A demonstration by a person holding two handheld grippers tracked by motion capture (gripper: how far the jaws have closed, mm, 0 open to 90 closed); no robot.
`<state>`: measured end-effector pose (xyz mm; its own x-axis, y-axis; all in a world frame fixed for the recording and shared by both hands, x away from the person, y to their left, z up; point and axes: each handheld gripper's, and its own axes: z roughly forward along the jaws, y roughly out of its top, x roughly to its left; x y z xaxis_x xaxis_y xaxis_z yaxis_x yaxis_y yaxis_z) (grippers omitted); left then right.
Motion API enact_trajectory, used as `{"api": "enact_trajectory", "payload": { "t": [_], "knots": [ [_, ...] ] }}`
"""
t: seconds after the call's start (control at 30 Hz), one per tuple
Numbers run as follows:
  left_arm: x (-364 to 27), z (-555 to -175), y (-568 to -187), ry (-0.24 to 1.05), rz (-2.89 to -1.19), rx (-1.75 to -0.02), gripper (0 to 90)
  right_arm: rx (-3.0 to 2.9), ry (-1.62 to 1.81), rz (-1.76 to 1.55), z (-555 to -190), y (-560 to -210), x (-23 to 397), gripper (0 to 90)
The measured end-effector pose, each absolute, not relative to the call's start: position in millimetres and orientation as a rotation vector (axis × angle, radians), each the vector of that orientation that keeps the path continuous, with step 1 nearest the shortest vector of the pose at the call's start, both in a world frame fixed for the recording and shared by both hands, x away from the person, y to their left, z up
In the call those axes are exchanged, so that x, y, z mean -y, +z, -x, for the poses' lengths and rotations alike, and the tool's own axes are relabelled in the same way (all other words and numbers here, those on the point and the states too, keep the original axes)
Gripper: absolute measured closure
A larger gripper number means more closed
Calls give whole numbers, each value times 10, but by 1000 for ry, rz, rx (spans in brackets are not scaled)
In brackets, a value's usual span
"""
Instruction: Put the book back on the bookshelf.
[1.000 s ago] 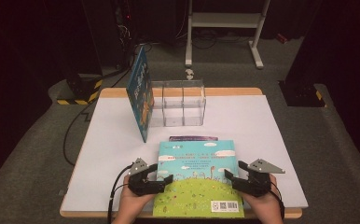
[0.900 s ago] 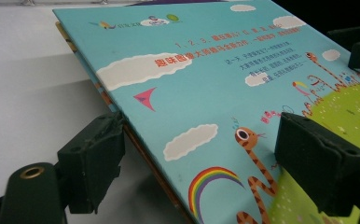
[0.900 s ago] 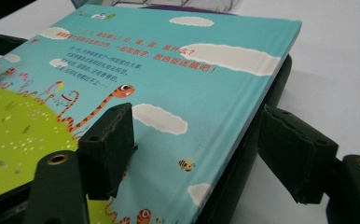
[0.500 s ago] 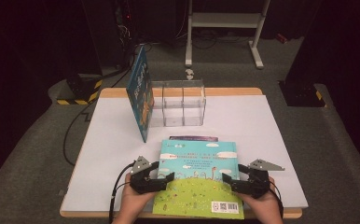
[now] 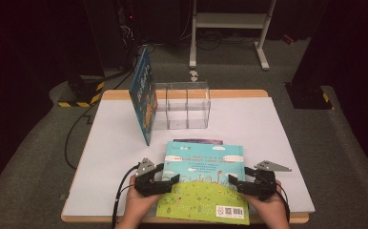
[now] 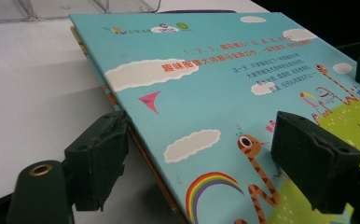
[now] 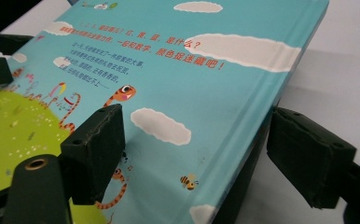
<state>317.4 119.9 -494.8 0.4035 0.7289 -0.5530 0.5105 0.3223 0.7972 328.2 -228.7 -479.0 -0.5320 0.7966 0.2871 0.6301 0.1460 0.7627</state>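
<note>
A flat hardcover picture book with a sky-blue and green cover [image 5: 203, 179] lies between the two tongs, its long axis running from the person toward the clear plastic divided box [image 5: 184, 105], barcode end nearest. The left gripper [image 5: 165, 180] straddles its left edge and the right gripper [image 5: 237, 183] its spine edge, both spread wide, the right having just been opening, neither pinching. Bare white tabletop [image 5: 277, 129] lies outside each.

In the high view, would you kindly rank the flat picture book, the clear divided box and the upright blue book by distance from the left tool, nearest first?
1. Flat picture book: right at the left tool, its left edge between the open jaws, at the table's near edge.
2. Upright blue book: farther back, leaning on the box's left side.
3. Clear divided box: back centre, slightly farther than the upright book's lower corner.
</note>
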Motion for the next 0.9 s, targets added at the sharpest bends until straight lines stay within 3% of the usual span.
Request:
{"api": "enact_trajectory", "payload": {
  "t": [0.1, 0.33, 0.6, 0.77, 0.9],
  "knots": [
    [-1195, -3179, -4947, 216, -1341, -1248, 193, -2230, 1323, -1433, -3303, -4784, 2259, 171],
    [-1169, -3215, -4930, 222, -1350, -1235, 196, -2194, 1186, -1346, -3301, -4682, 2189, 231],
    [-1186, -3196, -4955, 222, -1330, -1229, 209, -2259, 1379, -1475, -3340, -4836, 2266, 130],
    [-1164, -3208, -4959, 225, -1336, -1252, 209, -2255, 1326, -1461, -3348, -4770, 2212, 148],
    [-1086, -3228, -4948, 346, -1399, -1212, 262, -2242, 1327, -1429, -3389, -4720, 2200, 175]
  ]
}}
